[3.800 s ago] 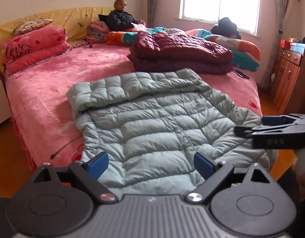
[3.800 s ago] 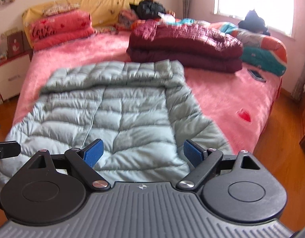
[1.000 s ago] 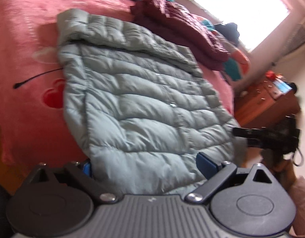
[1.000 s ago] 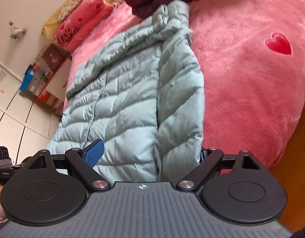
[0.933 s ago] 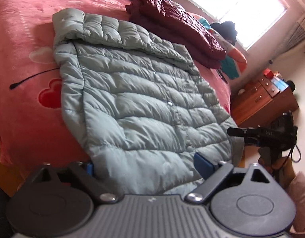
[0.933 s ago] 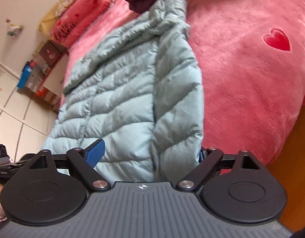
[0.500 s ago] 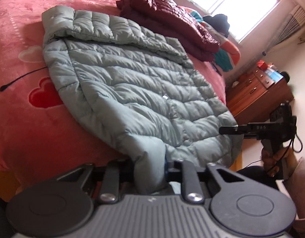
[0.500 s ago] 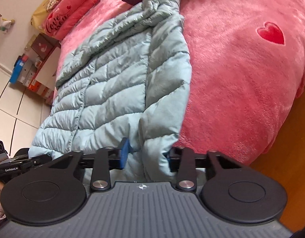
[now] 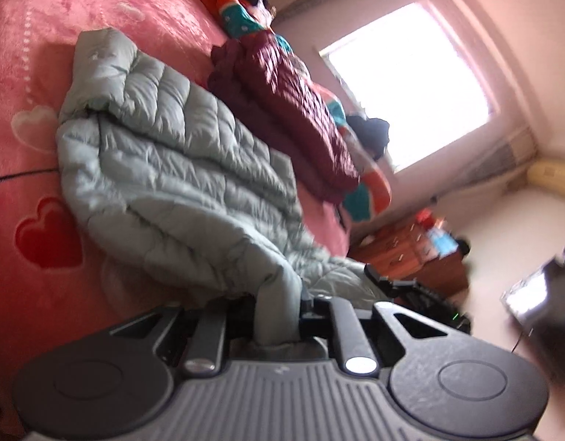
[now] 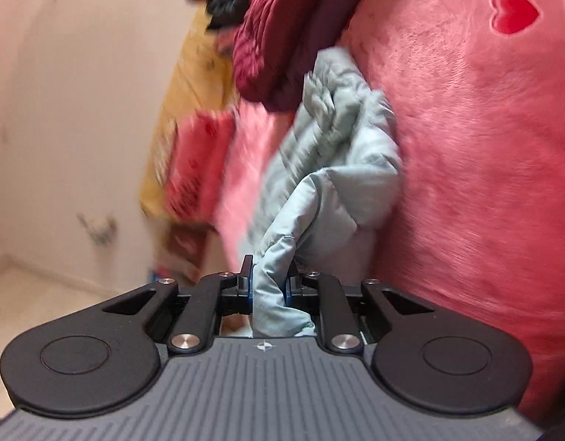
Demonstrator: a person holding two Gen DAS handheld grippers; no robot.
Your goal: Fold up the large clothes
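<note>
Scene: a pale green quilted down jacket lies spread on a pink plush bed, its hood end towards a folded maroon quilt further up the bed.
Left tongs: pinched onto a bunched corner of the jacket's near hem, cloth filling the gap between the jaws.
Right tongs: likewise clamped on a gathered wad of the hem at the opposite corner; this view is motion-blurred.
Jacket position: near hem raised off the bed by both grips, the rest resting on the cover.
Step in hand: probably carrying the hem up and over towards the hood.
Doing it well: raise both corners level and together, keep the hem taut between them, lay it edge to edge short of the maroon quilt.
Risk: slippery padding could slide out of either grip.
</note>
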